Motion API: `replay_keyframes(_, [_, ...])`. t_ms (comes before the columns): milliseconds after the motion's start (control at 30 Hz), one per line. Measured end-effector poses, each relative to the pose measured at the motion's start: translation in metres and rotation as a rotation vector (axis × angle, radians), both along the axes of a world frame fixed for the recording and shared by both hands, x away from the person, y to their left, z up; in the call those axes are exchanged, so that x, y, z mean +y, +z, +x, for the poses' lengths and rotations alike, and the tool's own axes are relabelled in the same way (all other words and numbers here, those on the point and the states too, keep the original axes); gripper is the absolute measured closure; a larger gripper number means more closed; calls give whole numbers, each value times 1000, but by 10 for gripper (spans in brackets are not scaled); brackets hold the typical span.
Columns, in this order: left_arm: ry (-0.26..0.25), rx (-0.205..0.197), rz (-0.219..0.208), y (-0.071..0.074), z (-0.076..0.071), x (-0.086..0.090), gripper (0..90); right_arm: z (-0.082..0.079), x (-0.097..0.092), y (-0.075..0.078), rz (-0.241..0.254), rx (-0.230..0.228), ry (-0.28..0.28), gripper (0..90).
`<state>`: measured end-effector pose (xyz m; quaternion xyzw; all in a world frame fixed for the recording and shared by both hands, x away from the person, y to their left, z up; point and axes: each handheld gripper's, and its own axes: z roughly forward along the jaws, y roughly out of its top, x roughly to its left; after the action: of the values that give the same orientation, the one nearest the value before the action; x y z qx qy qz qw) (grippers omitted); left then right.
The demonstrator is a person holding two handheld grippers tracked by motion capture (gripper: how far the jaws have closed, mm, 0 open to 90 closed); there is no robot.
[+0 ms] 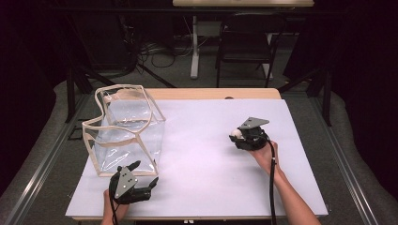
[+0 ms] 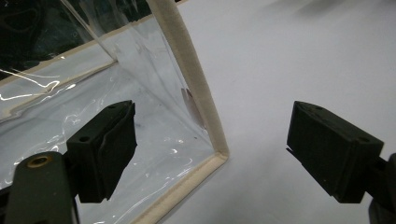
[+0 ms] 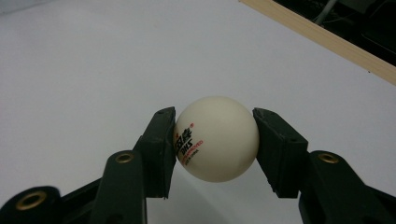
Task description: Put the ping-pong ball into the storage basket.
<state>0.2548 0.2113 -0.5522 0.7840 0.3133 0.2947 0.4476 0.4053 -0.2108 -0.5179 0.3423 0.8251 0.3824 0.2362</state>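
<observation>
A white ping-pong ball (image 3: pixel 217 139) with red and black print sits clamped between the two black jaws of my right gripper (image 3: pixel 214 140). From the high view that right gripper (image 1: pixel 240 135) is at the right of the white table cover, and the ball (image 1: pixel 237 133) shows at its tip. A clear plastic bag (image 1: pixel 124 129) with cream edging stands open at the left. My left gripper (image 1: pixel 144 174) rests just in front of the bag's near corner, jaws wide apart and nothing between them. In the left gripper view the bag's cream corner seam (image 2: pixel 205 116) rises between the jaws, a little beyond them.
A white sheet (image 1: pixel 202 154) covers the wooden table (image 1: pixel 211 93). Beyond the far edge stand a dark folding chair (image 1: pixel 246 42) and a white table leg (image 1: pixel 194 47), with cables on the floor. Metal rails (image 1: pixel 42 164) run along both sides.
</observation>
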Motion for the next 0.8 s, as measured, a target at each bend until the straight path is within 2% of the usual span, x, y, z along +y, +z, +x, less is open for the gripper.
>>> replay_keyframes(800, [0, -1, -2, 0, 0, 0, 159, -6, 2, 10, 2, -25, 8, 508])
